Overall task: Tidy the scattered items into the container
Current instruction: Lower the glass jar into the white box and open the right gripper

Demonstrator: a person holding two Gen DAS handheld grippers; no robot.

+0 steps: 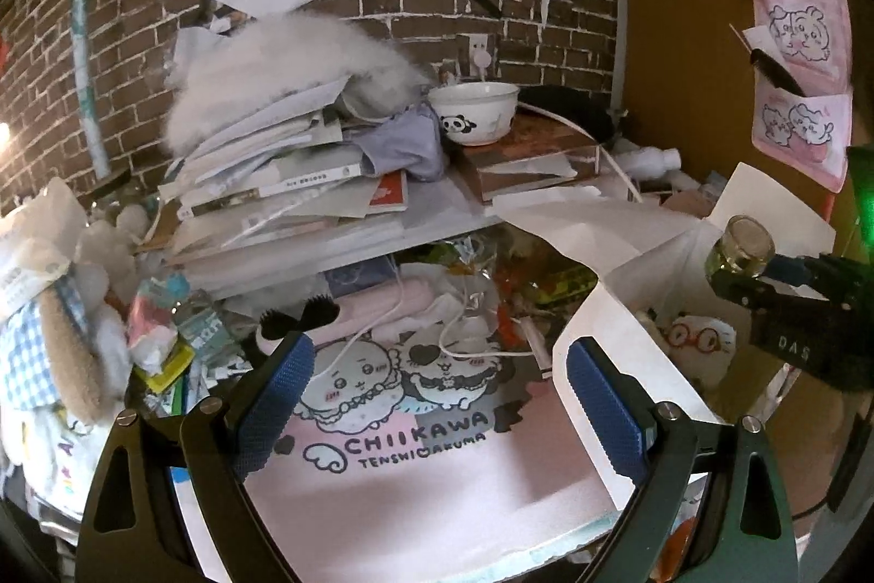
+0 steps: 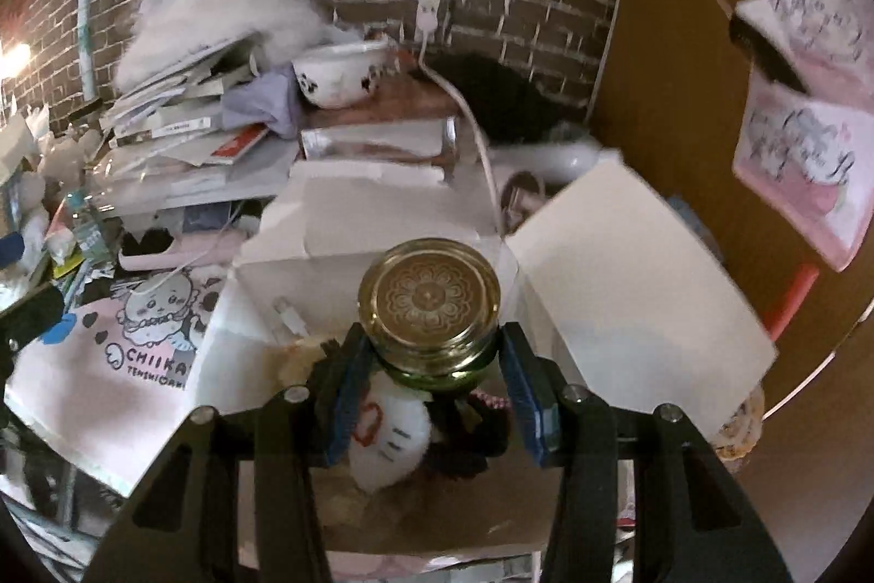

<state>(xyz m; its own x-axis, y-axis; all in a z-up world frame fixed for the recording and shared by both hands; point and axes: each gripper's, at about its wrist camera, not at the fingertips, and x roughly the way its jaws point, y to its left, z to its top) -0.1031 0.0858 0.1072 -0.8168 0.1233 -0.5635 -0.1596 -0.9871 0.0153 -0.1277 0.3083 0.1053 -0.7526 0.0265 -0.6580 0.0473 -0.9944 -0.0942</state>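
Jar [image 2: 430, 304] upright, lid up, over box [image 2: 628, 266].

We cannot see the lower body of the gold-lidded glass jar [image 2: 429, 304], hidden between blue pads. The white plush toy [image 2: 390, 430] in the open white cardboard box [image 2: 628, 277] is partly covered. The pink wall posters [image 2: 803, 157] blur.
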